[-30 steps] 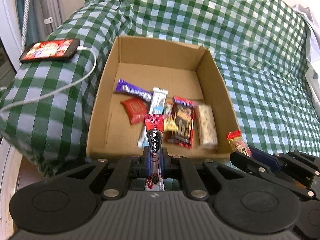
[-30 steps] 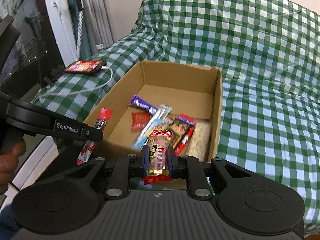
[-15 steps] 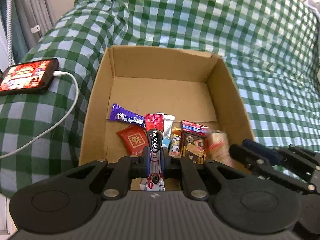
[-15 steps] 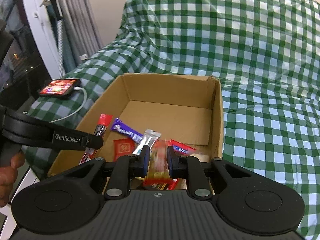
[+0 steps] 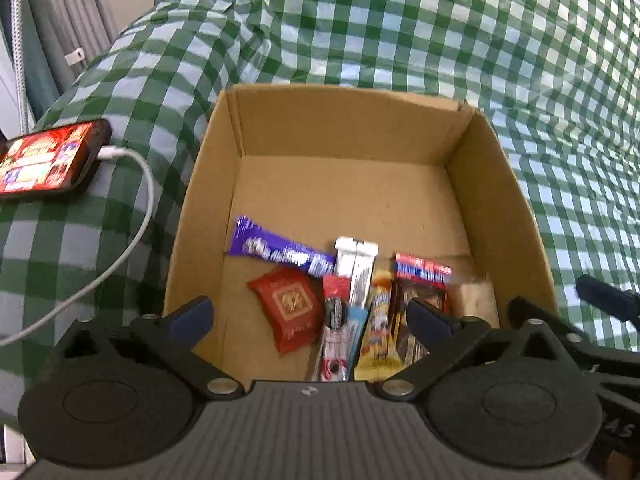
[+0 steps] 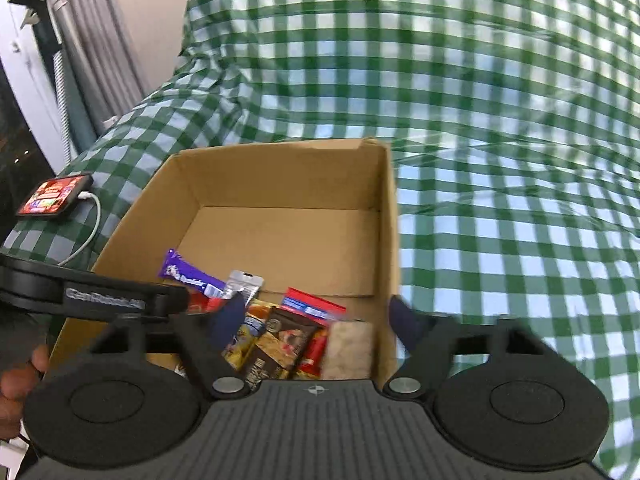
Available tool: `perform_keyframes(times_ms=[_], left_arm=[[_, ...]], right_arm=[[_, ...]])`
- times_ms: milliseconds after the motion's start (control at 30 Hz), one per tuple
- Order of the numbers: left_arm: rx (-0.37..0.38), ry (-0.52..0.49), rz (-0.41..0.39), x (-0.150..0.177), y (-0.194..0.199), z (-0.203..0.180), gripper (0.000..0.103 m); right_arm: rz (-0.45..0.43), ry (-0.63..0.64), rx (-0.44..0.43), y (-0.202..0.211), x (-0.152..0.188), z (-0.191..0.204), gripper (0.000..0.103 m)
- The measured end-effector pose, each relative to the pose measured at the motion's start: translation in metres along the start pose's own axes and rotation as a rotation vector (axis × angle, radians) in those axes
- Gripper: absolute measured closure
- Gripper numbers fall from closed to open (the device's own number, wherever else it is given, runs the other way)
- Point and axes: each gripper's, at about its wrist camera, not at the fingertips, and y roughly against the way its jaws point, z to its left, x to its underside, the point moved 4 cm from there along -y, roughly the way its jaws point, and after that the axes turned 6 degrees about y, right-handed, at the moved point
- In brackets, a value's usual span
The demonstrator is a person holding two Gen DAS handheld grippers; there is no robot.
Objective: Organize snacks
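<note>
An open cardboard box (image 5: 200, 208) (image 6: 386, 220) sits on a green checked cloth and holds several snacks. Among them are a purple bar (image 5: 280, 256) (image 6: 188, 276), a red square packet (image 5: 288, 308), a silver stick (image 5: 356, 272) and a dark packet (image 6: 280, 344). My left gripper (image 5: 310, 316) hangs over the box's near end, its jaws opening. The red coffee stick (image 5: 334, 332) lies loose below it among the snacks, touching neither pad. My right gripper (image 6: 318, 318) is over the box's near right corner, jaws also opening, nothing pressed between them. A beige bar (image 6: 348, 348) lies beneath it.
A phone (image 5: 44, 160) (image 6: 54, 200) with a lit screen and a white cable (image 5: 136, 216) lies on the cloth left of the box. Curtains (image 5: 52, 40) stand at the far left. A hand (image 6: 16, 384) holds the left gripper's handle. The box's far half shows bare cardboard.
Both grippers moved forward over the box and went from shut to open. The coffee stick left the left jaws and the red-ended snack bar left the right jaws, both dropping into the box.
</note>
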Motion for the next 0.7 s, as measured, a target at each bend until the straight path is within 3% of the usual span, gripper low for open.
perform_keyframes(times_ms=[67, 200, 433, 567, 700], left_arm=[[-0.031, 0.007, -0.011, 0.008, 0.010, 0.004, 0.000], [-0.073, 0.013, -0.072, 0.035, 0.043, 0.009, 0.000], [-0.044, 0.021, -0.143, 0.080, 0.097, 0.014, 0.000], [-0.044, 0.001, -0.181, 0.098, 0.122, 0.016, 0.000], [-0.097, -0.028, -0.201, 0.114, 0.142, 0.014, 0.000]], right_arm=[[-0.009, -0.001, 0.006, 0.011, 0.005, -0.001, 0.011], [-0.037, -0.004, 0.011, 0.041, 0.017, 0.005, 0.007], [-0.065, 0.027, -0.020, 0.092, 0.052, 0.038, 0.001], [-0.127, 0.100, 0.028, 0.120, 0.066, 0.056, 0.001], [-0.170, 0.104, 0.081, 0.143, 0.074, 0.054, 0.001]])
